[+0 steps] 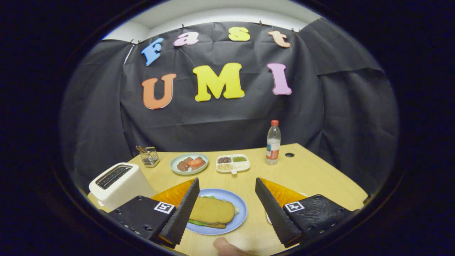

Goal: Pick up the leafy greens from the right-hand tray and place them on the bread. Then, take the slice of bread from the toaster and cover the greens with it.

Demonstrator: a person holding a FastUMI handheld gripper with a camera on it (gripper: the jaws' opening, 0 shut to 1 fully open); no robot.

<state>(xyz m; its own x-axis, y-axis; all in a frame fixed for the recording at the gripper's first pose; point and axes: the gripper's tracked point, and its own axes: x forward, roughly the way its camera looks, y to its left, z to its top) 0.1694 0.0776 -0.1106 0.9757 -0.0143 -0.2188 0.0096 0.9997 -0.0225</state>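
tongs spread, empty | bread on greens, blue plate, between fingers | looks light, crumbly – pinch edges gently

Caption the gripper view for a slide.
Open gripper above a blue plate with greens covered by bread; toaster alongside.

Tool fingers spread; toaster crowds its left side.
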